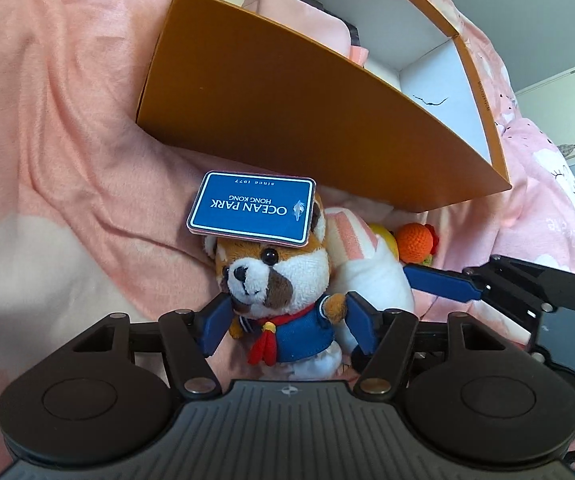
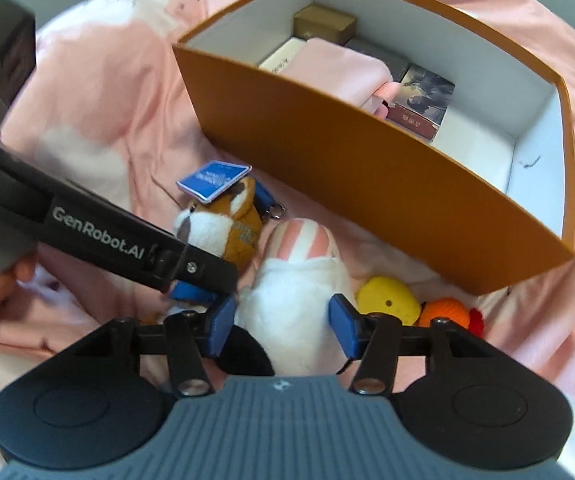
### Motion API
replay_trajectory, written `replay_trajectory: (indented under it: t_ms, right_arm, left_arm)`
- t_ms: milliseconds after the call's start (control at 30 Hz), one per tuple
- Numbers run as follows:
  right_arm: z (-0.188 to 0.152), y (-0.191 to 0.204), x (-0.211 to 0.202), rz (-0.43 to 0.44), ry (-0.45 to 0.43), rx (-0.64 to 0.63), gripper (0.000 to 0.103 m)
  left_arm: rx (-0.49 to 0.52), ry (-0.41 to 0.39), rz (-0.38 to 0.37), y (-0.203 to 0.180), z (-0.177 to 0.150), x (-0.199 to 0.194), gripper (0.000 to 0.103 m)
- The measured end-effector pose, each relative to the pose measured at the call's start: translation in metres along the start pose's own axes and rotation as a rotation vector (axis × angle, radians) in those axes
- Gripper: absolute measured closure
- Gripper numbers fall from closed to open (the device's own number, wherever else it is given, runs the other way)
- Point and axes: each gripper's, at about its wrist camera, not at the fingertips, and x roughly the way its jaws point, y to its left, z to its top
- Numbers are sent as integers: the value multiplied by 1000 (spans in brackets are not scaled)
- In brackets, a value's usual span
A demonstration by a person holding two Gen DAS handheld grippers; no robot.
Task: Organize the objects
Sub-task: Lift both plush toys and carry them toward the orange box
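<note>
Beside the orange box (image 1: 287,92), the left gripper (image 1: 287,320) straddles the red-panda plush (image 1: 271,280), jaws half-wide, seemingly not yet pinching; the right gripper (image 2: 283,326) similarly brackets the white plush (image 2: 299,304).

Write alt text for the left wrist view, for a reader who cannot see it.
A red panda plush in a blue sailor top lies between the left tool's blue fingers on pink bedding, a blue tag on its head. An orange box stands open behind.
</note>
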Motion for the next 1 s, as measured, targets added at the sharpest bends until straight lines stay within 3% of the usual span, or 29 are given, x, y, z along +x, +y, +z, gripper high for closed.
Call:
replay_trajectory:
  t_ms: [233, 533, 700, 1000]
  right_arm:
    - [1, 1, 20, -34, 35, -49, 38]
    - [-4, -6, 23, -25, 28, -45, 38]
    - [-9, -26, 17, 38, -3, 81, 43]
    - [-29, -67, -18, 148, -109, 380, 47]
  left_arm:
    - [-23, 7, 8, -3, 3, 9, 25]
    - [6, -2, 39, -10, 5, 24, 26]
    - [35, -19, 20, -7, 2, 15, 34]
    - [108, -59, -31, -14, -1, -14, 37]
